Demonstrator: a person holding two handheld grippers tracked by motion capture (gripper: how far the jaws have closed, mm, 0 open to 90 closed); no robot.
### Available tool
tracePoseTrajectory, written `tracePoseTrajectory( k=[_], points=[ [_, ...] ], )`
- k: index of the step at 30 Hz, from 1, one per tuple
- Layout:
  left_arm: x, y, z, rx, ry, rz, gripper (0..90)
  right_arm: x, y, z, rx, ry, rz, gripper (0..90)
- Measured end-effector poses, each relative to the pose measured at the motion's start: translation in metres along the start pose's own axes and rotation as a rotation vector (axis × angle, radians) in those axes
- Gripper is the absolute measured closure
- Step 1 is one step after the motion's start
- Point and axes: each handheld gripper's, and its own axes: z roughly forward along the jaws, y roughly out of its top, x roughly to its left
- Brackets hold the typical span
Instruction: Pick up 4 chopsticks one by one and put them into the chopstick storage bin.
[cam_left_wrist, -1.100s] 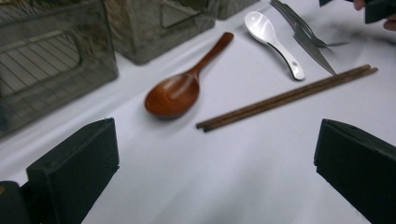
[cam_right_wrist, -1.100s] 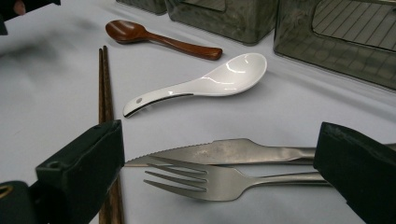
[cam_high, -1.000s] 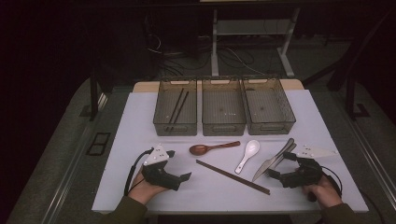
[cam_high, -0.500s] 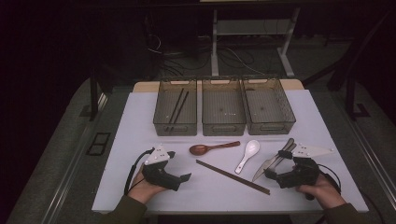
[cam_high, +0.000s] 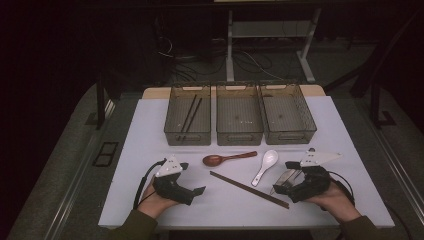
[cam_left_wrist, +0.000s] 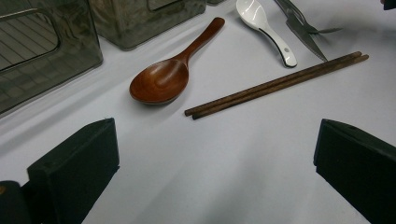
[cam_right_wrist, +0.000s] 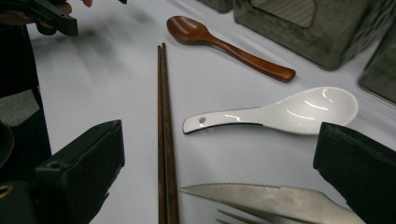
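A pair of dark chopsticks (cam_high: 249, 189) lies slantwise on the white table between my two grippers. Above it rest a brown wooden spoon (cam_high: 227, 159) and a white ceramic spoon (cam_high: 265, 165). A steel knife and fork (cam_high: 287, 176) lie at the right, under the spread jaws of my right gripper (cam_high: 283, 176). In the right gripper view the serrated knife (cam_right_wrist: 271, 200) sits between the jaws, untouched, beside the chopsticks (cam_right_wrist: 163, 130) and white spoon (cam_right_wrist: 280, 112). My left gripper (cam_high: 192, 177) rests open at the lower left; the wooden spoon (cam_left_wrist: 161, 81) and chopsticks (cam_left_wrist: 275, 84) lie ahead of it.
Three clear bins stand in a row at the back: the left bin (cam_high: 187, 137) holds dark chopsticks, while the middle bin (cam_high: 239, 136) and right bin (cam_high: 290, 135) look empty. The white table sheet (cam_high: 145, 145) ends near my forearms. Dark floor and cables surround the table.
My right gripper has shifted left, so its open jaws now stand over the knife and fork. The left gripper and the utensils have not moved.
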Motion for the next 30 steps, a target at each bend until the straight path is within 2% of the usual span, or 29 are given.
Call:
tracePoseTrajectory(
  k=[5, 6, 8, 12, 19, 26, 30],
  points=[
    [0.000, 0.000, 0.000, 0.000, -0.001, 0.002, 0.0, 0.003, 0.007, 0.009, 0.016, 0.012, -0.009, 1.6],
    [0.000, 0.000, 0.000, 0.000, -0.002, 0.004, 0.0, 0.003, 0.009, 0.010, 0.019, 0.016, -0.008, 3.3],
    [0.000, 0.000, 0.001, 0.001, -0.003, 0.004, 0.0, 0.004, 0.011, 0.013, 0.020, 0.038, -0.018, 14.5],
    [-0.001, 0.000, 0.001, 0.002, -0.005, 0.010, 0.0, 0.006, 0.016, 0.021, 0.049, 0.062, -0.023, 15.5],
    [-0.001, 0.000, 0.001, 0.003, -0.005, 0.014, 0.0, 0.014, 0.022, 0.034, 0.098, 0.053, -0.060, 24.4],
    [-0.002, 0.000, 0.002, 0.008, -0.005, 0.020, 0.0, 0.021, 0.023, 0.042, 0.158, 0.044, -0.098, 37.9],
    [-0.002, 0.000, 0.002, 0.010, -0.006, 0.022, 0.0, 0.022, 0.022, 0.043, 0.192, 0.039, -0.101, 47.3]
  ],
)
